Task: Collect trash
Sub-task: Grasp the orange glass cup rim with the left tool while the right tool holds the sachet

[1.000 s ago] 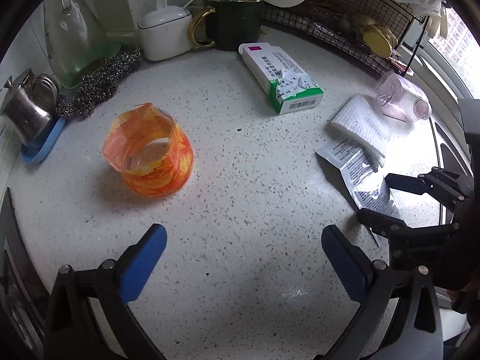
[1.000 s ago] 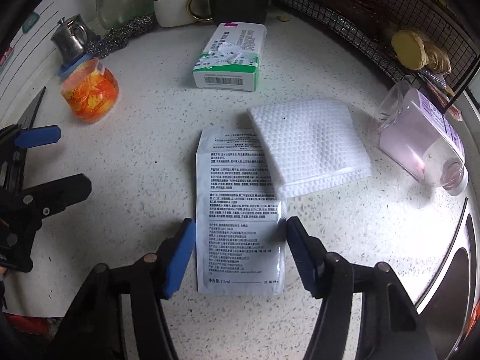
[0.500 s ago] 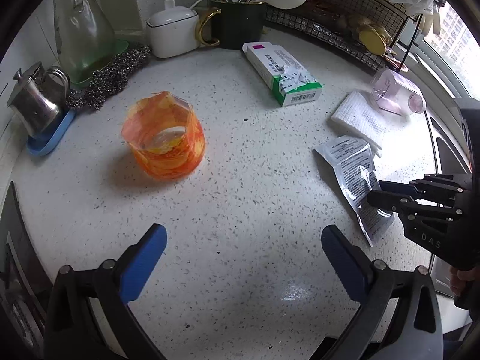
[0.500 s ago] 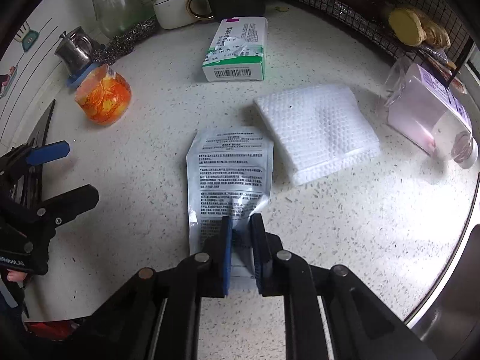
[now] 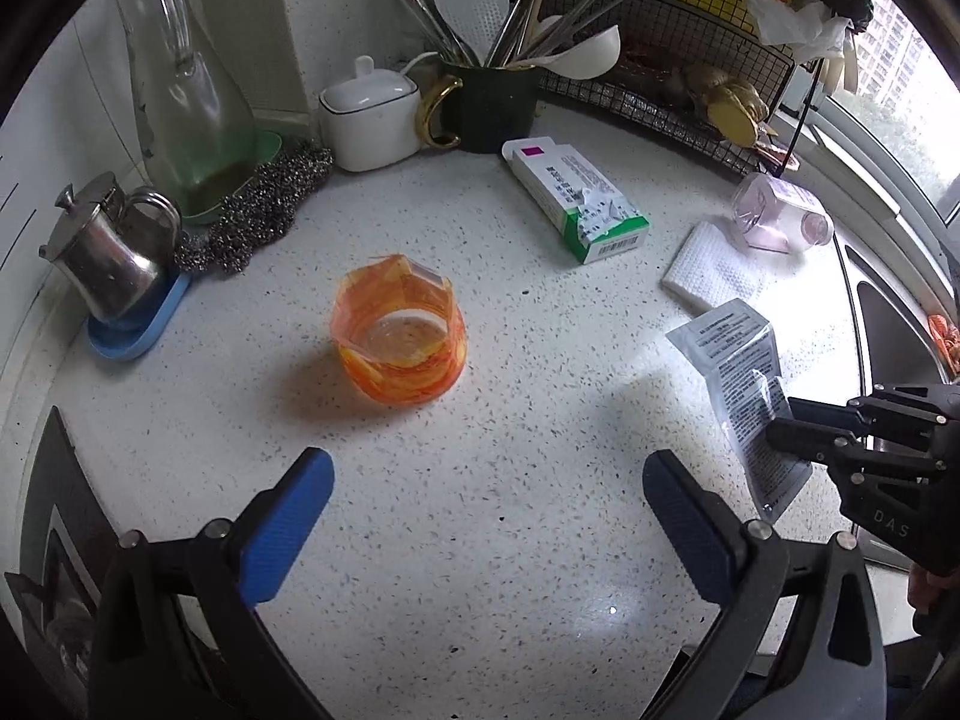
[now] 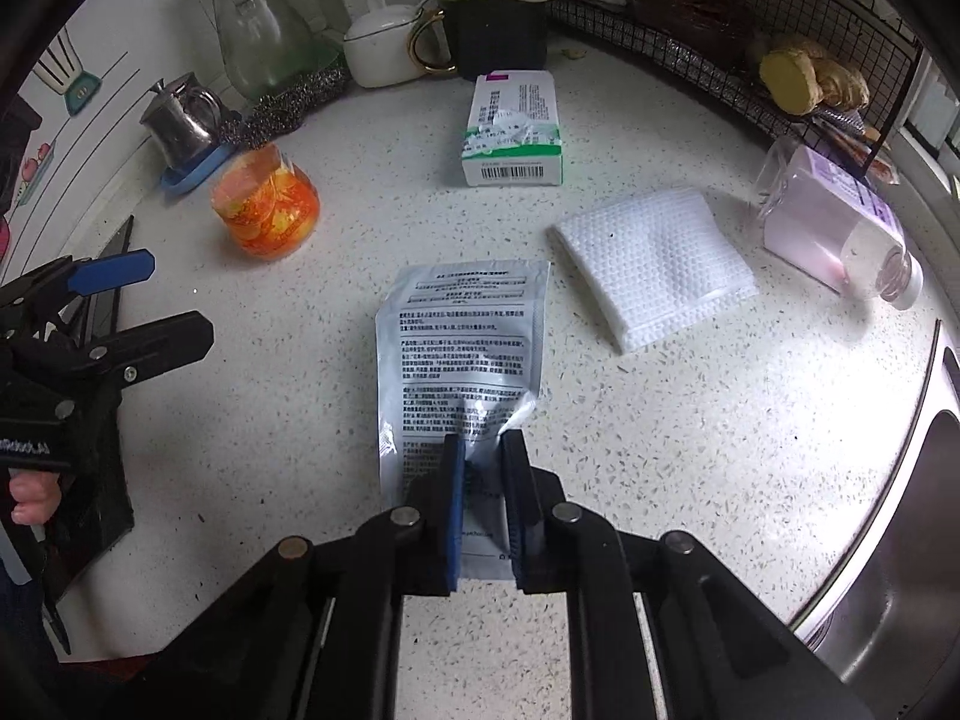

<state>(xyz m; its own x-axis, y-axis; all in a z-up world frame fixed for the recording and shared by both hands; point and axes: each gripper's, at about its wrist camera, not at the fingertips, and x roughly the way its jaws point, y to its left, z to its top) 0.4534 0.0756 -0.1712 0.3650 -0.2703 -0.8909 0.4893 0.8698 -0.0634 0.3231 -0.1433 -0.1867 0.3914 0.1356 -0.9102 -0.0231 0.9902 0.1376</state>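
Note:
My right gripper point(image 6: 483, 450) is shut on the near end of a silver printed sachet point(image 6: 462, 336) and holds it lifted off the white speckled counter; the sachet also shows in the left wrist view point(image 5: 738, 372), pinched by the right gripper point(image 5: 780, 420). My left gripper point(image 5: 486, 480) is open and empty above the counter, a short way in front of an orange plastic cup point(image 5: 399, 342). It also shows in the right wrist view point(image 6: 150, 300). Other trash lies around: a green-and-white carton point(image 5: 576, 198), a white folded wipe point(image 6: 654, 258) and a toppled pink bottle point(image 6: 840, 234).
At the back stand a glass carafe point(image 5: 180, 96), a steel pot point(image 5: 102, 252) on a blue dish, a steel scourer point(image 5: 264, 210), a white lidded pot point(image 5: 369, 114), a dark utensil mug point(image 5: 492, 102) and a wire rack point(image 5: 660, 78). A sink point(image 6: 900, 540) lies right.
My right gripper closed on the sachet's near end and lifted it off the counter. My left gripper pulled back and rose, staying open.

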